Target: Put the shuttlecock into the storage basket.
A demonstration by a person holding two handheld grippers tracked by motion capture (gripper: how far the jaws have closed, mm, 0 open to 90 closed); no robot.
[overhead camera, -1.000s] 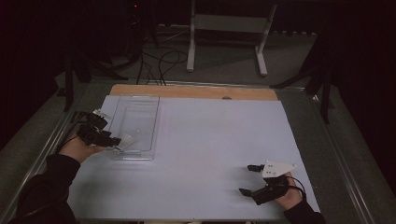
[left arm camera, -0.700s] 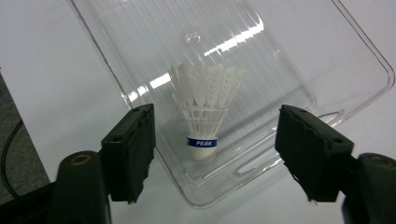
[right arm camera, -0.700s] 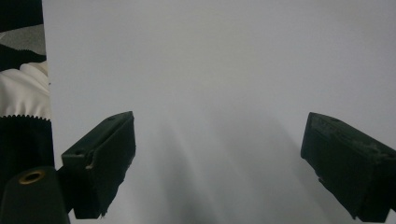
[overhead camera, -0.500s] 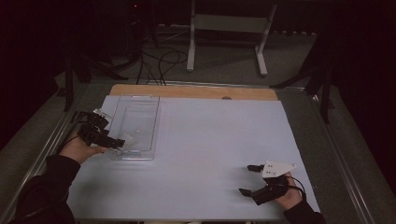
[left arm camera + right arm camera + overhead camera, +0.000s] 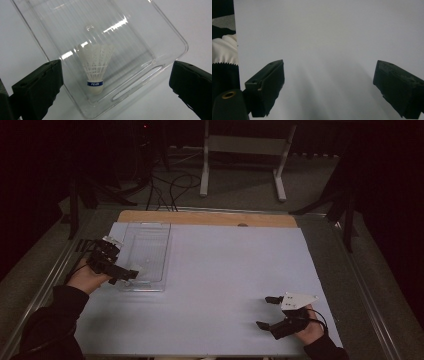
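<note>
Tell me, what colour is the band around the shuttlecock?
Blue with white letters. The band sits above the shuttlecock's white cork, clearest in the left gripper view.

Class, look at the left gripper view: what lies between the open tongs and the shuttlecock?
In the left gripper view, only the clear plastic tray's near wall separates the left tongs from the shuttlecock, which lies inside the tray.

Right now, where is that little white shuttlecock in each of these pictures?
High view: a small white speck at the near end of the clear tray, left side of the table, just past the left tool.
Left gripper view: the shuttlecock stands centre frame, cork down, inside the tray, between the open jaws.
Right gripper view: not in it.
Shared landmark: the clear tray.
</note>
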